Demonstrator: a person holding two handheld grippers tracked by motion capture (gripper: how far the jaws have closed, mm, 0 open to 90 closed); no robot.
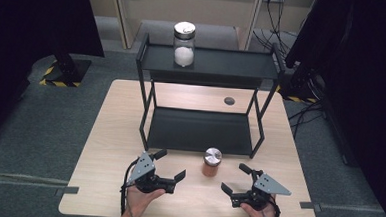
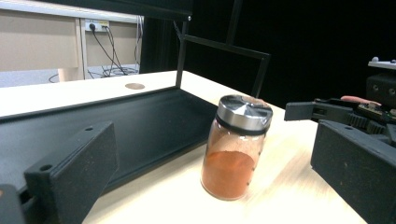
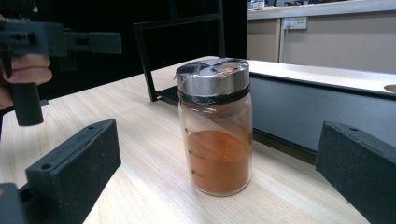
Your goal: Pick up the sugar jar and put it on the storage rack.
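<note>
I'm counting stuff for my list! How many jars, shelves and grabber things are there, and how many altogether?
Jars: 2, the red-powder jar on the table and the white-powder jar on the rack's top shelf
Racks: 1, the black rack
Grippers: 2, left gripper and right gripper
Total: 5

jar: we've got a glass spice jar (image 2: 236, 149) of orange powder, upright on the table (image 2: 289, 186), silver lid on
our jaws: wide apart, nothing between them
shelf: black tray (image 2: 140, 126) just beside the jar
other gripper (image 2: 345, 112): off right (fingertip showing)
</note>
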